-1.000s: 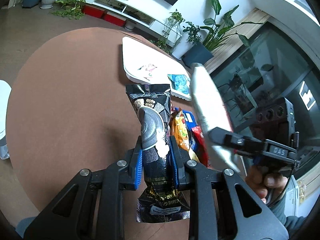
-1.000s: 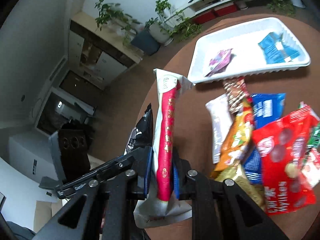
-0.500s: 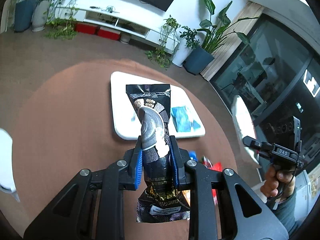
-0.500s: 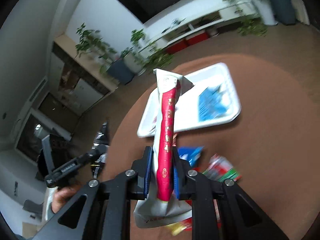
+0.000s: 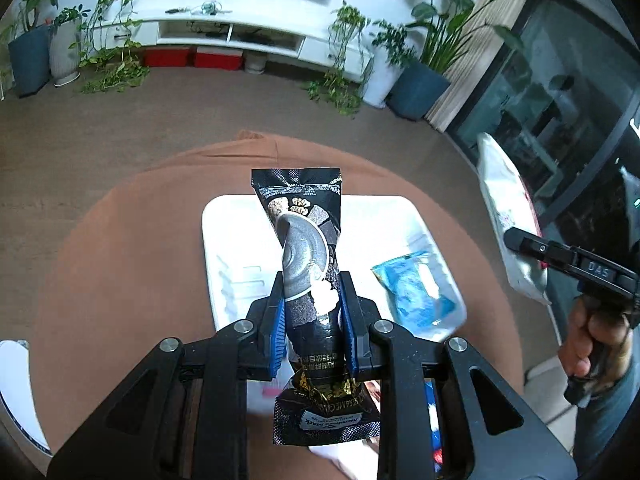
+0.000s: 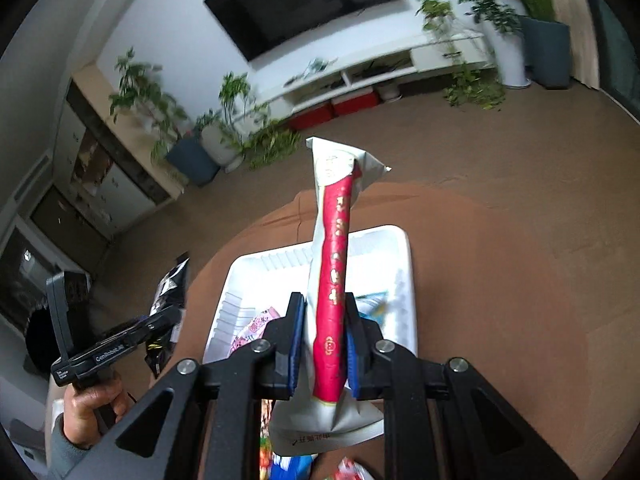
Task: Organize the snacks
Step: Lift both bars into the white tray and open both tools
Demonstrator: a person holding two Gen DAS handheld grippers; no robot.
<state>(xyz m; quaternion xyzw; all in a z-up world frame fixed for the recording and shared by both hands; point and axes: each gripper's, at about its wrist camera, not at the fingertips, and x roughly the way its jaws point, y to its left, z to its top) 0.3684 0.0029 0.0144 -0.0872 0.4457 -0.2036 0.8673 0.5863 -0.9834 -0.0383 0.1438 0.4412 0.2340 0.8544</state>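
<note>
My left gripper (image 5: pixel 312 312) is shut on a black snack packet (image 5: pixel 306 240) and holds it upright over the white tray (image 5: pixel 224 240). My right gripper (image 6: pixel 323 344) is shut on a white and red snack packet (image 6: pixel 334 264), also held above the white tray (image 6: pixel 404 280). A blue packet (image 5: pixel 416 292) lies in the tray, and a pink packet (image 6: pixel 252 328) lies beside it in the right wrist view. The right gripper with its packet (image 5: pixel 508 220) shows at the right of the left wrist view. The left gripper and black packet (image 6: pixel 170 292) show at the left of the right wrist view.
The tray sits on a round brown table (image 5: pixel 120 264). Loose snack packets (image 6: pixel 288 464) lie at the near edge under the grippers. A white object (image 5: pixel 16 384) is at the table's left edge. Potted plants and a white TV cabinet (image 5: pixel 240 36) stand behind.
Both grippers have risen from the snack pile and swung toward the tray, each carrying its packet. The tray now lies straight ahead under both packets.
</note>
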